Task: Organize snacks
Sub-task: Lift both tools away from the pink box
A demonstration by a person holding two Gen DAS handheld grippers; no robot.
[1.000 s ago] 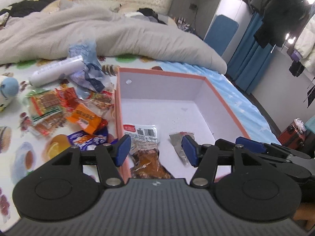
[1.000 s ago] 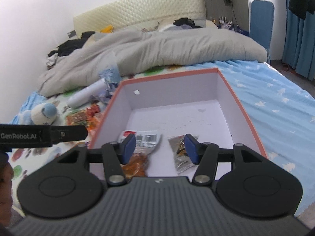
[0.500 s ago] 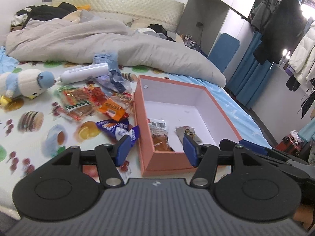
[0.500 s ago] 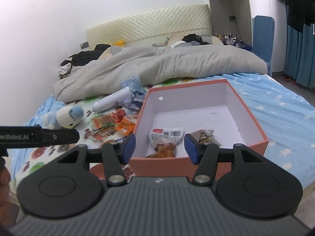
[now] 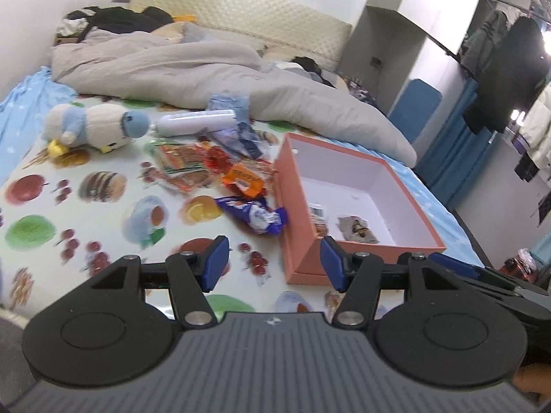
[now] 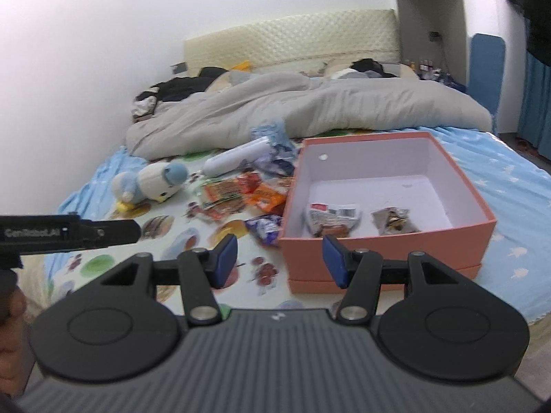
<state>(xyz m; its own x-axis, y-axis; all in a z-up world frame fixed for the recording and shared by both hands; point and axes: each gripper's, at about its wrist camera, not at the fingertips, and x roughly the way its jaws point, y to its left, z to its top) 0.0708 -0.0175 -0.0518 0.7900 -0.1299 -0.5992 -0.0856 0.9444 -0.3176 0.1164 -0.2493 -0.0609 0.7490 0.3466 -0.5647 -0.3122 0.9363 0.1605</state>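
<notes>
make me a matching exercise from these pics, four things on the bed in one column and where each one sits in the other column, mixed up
Things:
1. orange cardboard box
2. blue and white plush penguin
3. clear-wrapped snack with barcode label
4. purple foil snack packet

Places:
A. inside the box
B. far left of the snack pile
C. on the sheet just outside the box's left wall
D. right of the snack pile

Pairs: 1-D, 2-B, 3-A, 4-C

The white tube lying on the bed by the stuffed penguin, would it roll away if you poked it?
Probably, pushed from the side: the smooth white plastic tube is round and lies flat. The soft fruit-print bed sheet and the crinkly blue wrapper against one end would likely stop it soon. It looks stiff.
</notes>
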